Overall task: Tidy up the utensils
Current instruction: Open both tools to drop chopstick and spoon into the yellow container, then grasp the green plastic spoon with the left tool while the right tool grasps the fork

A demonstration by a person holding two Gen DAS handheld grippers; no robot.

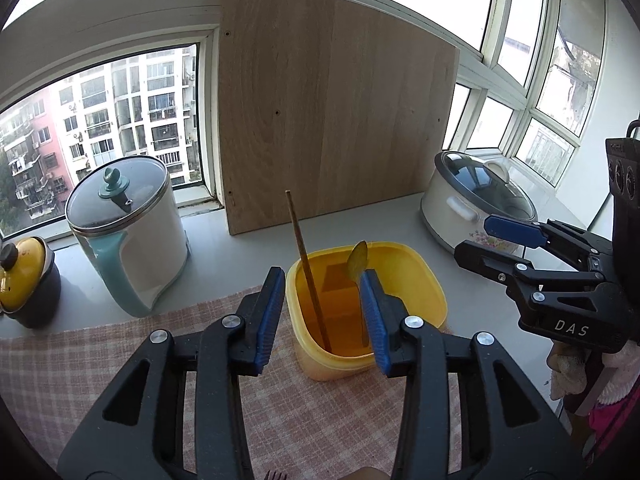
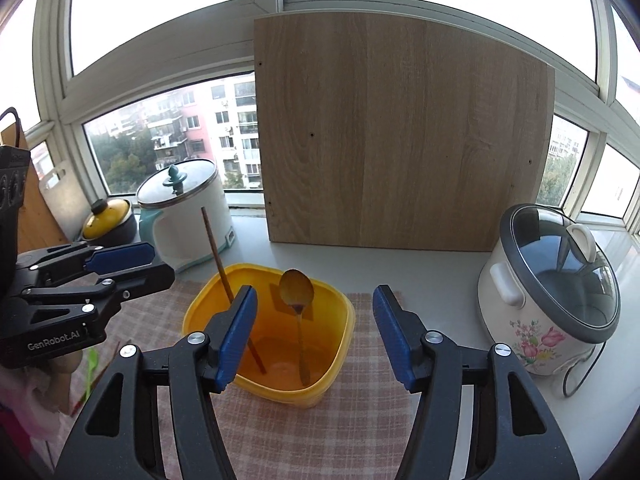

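Note:
A yellow plastic container (image 1: pixel 424 280) (image 2: pixel 340 320) stands on a pink checked cloth (image 1: pixel 120 344) (image 2: pixel 320 432). A wooden chopstick (image 1: pixel 298 236) (image 2: pixel 214 248) and a metal spoon (image 1: pixel 357 260) (image 2: pixel 297 290) stand upright inside it, leaning on the walls. My left gripper (image 1: pixel 322 320) is open and empty, just above and in front of the container; it also shows in the right wrist view (image 2: pixel 144 264). My right gripper (image 2: pixel 316 336) is open and empty over the container's near side; in the left wrist view it (image 1: pixel 476 240) hovers at the right.
A white and teal pot with a glass lid (image 1: pixel 128 236) (image 2: pixel 188 216) and a yellow-lidded black pot (image 1: pixel 24 280) (image 2: pixel 108 220) stand at the left. A floral slow cooker (image 1: pixel 476 204) (image 2: pixel 552 292) stands at the right. A wooden board (image 1: pixel 332 112) (image 2: pixel 400 136) leans against the window.

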